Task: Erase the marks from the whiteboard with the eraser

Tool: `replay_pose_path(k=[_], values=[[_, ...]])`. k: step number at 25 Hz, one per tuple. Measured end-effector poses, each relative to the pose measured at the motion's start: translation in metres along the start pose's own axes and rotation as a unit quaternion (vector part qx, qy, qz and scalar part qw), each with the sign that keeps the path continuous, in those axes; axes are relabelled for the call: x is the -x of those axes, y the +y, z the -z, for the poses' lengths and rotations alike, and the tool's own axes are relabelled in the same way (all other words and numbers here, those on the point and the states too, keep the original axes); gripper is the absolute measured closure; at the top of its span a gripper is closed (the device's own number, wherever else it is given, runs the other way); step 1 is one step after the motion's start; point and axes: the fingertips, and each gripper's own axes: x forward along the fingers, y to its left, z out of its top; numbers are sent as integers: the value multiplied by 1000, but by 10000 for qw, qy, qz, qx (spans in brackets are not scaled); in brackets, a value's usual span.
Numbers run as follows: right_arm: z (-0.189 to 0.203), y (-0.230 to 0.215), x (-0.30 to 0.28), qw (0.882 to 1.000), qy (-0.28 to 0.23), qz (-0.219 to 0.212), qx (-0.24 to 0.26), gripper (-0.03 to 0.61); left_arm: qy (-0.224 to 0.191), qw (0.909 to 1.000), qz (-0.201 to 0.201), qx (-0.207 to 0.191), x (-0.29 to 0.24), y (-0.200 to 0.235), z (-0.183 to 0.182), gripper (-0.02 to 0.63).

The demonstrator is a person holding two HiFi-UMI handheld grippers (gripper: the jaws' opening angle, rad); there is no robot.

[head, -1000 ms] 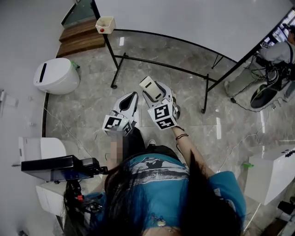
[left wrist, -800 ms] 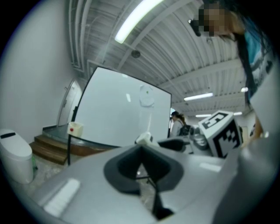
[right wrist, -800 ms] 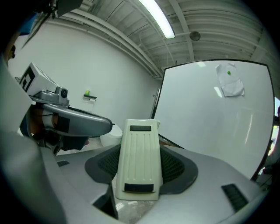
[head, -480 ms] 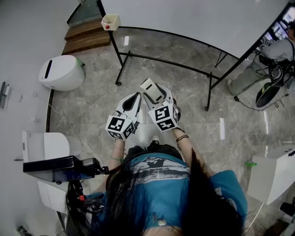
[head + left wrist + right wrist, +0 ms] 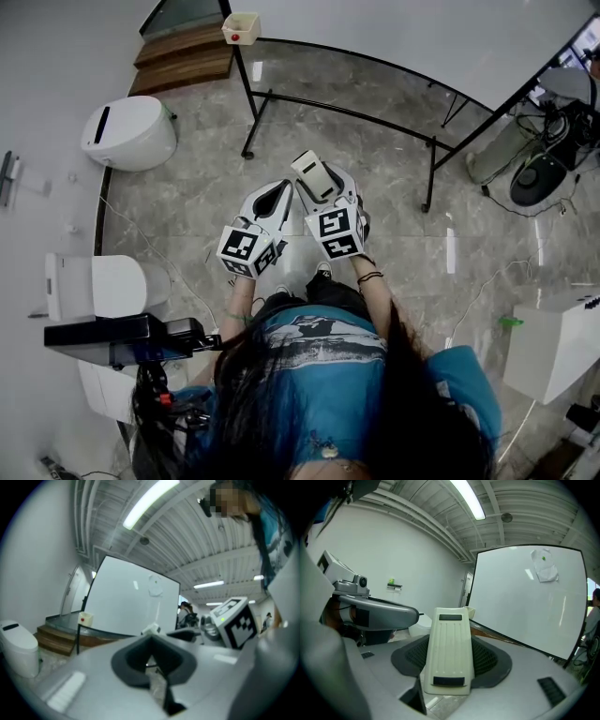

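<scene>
Your cream, ribbed plastic eraser looks matt, low in the frame. The whiteboard at right is smooth and glossy (light patches show on it). The grey marbled stone floor is polished; the brown wooden steps, upper left, look matt.

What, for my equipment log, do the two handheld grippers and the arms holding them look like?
The left gripper and right gripper have light-grey shells with dark grey jaw linings, and each carries a white cube printed with black square markers. The arms are bare below a teal short-sleeved top; a dark bracelet circles the right wrist.
</scene>
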Motion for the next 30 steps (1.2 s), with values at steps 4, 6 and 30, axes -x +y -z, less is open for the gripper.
replay_pose_path(k=[4, 6, 30], values=[[-1, 25, 1, 9999, 80, 31, -112, 314, -3, 10000, 57, 38, 23, 8, 2, 611], [-2, 35, 1, 9998, 90, 56, -143, 314, -10, 10000, 86, 45, 32, 11, 3, 611], [-9, 67, -19, 9994, 274, 139, -151, 314, -111, 9998, 52, 139, 60, 55, 0, 611]])
